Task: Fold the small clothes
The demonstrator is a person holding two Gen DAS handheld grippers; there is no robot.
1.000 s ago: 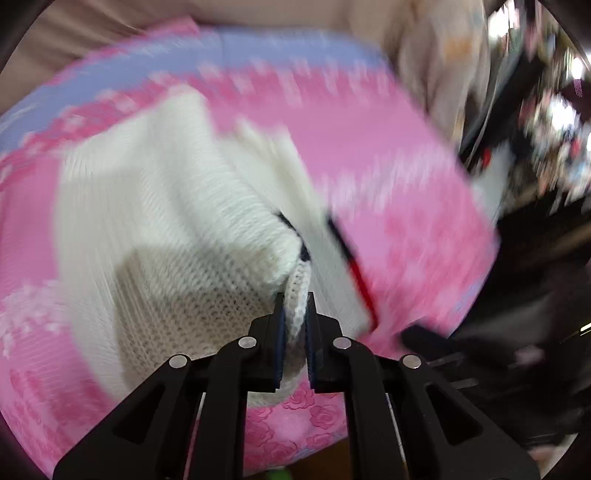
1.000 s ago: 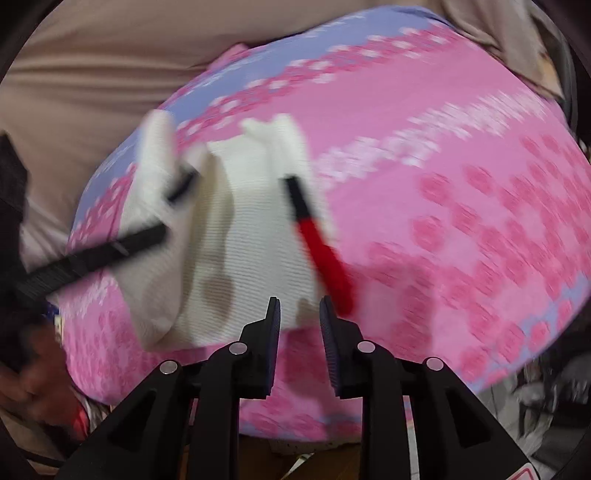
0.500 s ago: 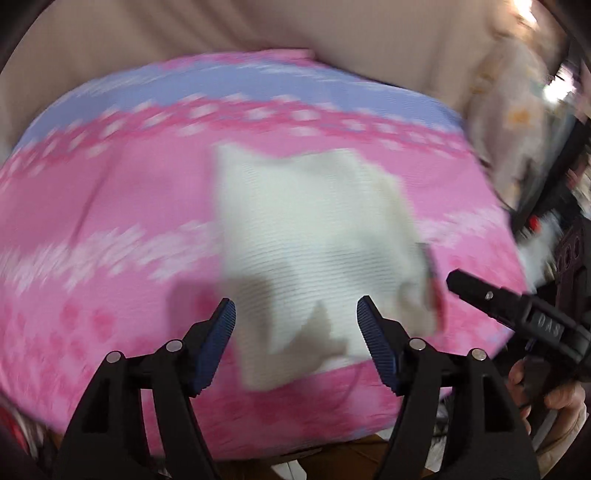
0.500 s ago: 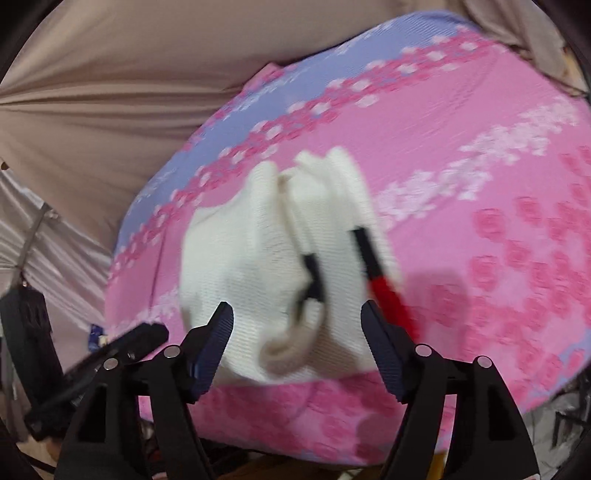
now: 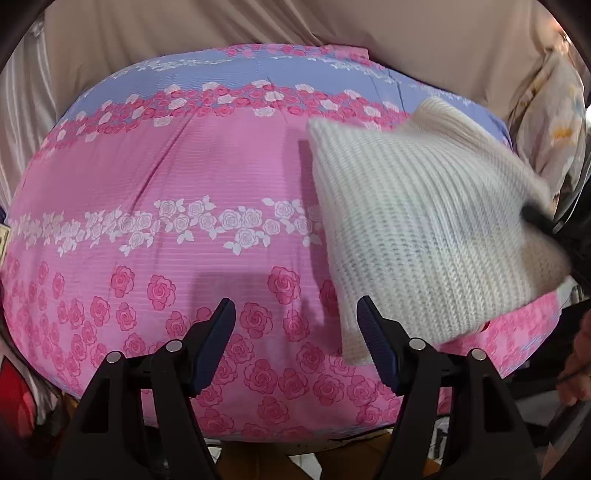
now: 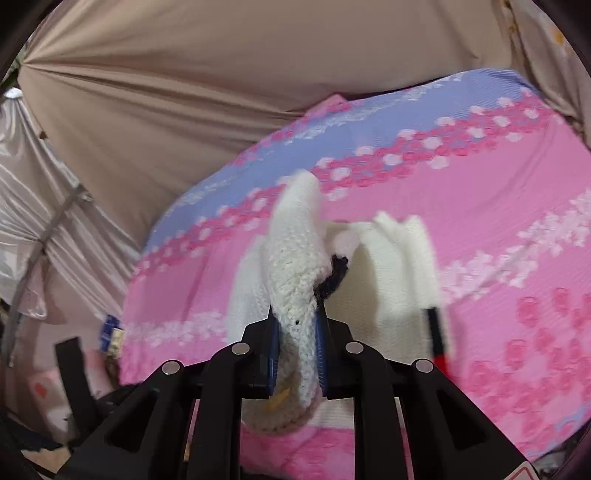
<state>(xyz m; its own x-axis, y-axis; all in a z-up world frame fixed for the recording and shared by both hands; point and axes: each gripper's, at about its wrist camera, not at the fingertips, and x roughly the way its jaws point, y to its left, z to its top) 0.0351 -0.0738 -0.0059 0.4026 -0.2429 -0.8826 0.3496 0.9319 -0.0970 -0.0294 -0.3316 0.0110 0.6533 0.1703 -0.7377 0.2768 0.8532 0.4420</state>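
While a beige curtain [image 5: 258, 26] is hanging behind it, the pink rose-print bedspread [image 5: 155, 177] is filling both views, its near edge cut off by the gripper bodies. The white knit garment [image 5: 413, 221] is lying on the bedspread's right side; its far right corner is blurred. The left gripper [image 5: 295, 328] is hovering spread and empty over the bedspread. The right gripper [image 6: 297, 350] is closing, pinching a knit fold; the garment's black-and-red trim [image 6: 437, 339] is hard to make out.

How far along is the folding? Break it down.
Done: the white knit garment looks folded at least once on the pink floral sheet. In hand: the right hand-held gripper is closing on its edge; the left hand-held gripper is open, empty. Left: finishing folds, laying flat.
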